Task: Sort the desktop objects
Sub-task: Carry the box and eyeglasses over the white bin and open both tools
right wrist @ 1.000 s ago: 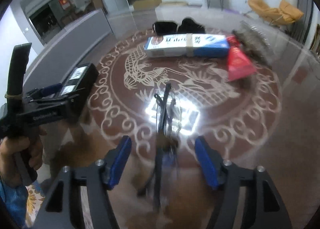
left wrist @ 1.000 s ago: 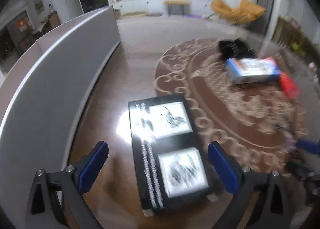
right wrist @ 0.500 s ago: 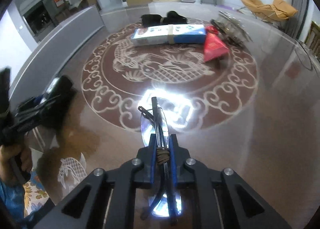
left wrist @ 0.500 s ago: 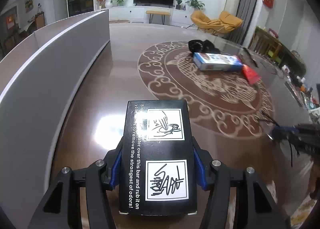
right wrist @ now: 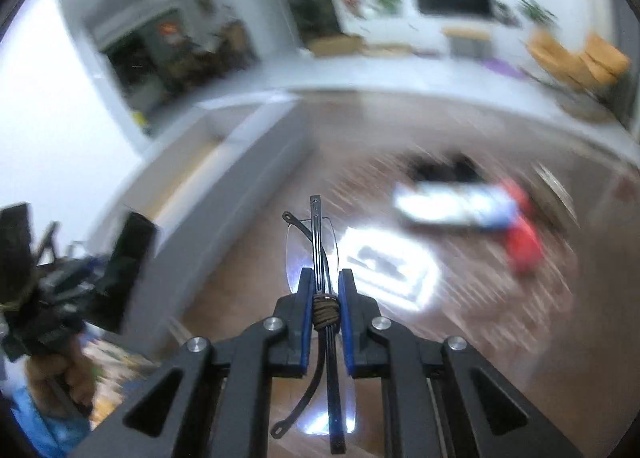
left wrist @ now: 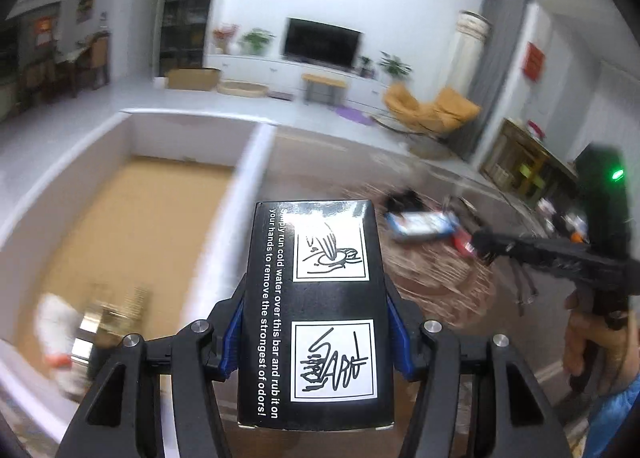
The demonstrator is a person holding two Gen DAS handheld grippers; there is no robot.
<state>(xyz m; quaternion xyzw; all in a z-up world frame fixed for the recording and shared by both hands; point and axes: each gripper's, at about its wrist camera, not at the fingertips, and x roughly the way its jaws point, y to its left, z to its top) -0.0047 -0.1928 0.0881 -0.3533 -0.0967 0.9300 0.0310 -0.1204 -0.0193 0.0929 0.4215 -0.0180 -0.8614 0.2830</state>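
Looking along the left gripper [left wrist: 316,332], its blue pads are pressed against both long sides of the black box [left wrist: 316,314], which it carries clear of the table. The box's long axis runs straight ahead, in line with the fingers. The white bin [left wrist: 244,182], with its tan floor, lies ahead and to the left of the box; its near wall passes just left of the box's far end. The box is not yet over the opening, so my judgement is that the coming move is a short carry leftward across that wall. Something pale and blurred already lies in the bin's near corner. To the right of the bin, the right gripper [left wrist: 480,238] hangs over the patterned table.

Seen from the right gripper [right wrist: 323,298], the jaws are pinched on folded glasses [right wrist: 318,254], temples pointing forward along the fingers. The bin [right wrist: 256,146] stands ahead and left, well apart, with the left gripper [right wrist: 80,270] and its box between. Judging by this, the left arm is clearly nearer the bin.
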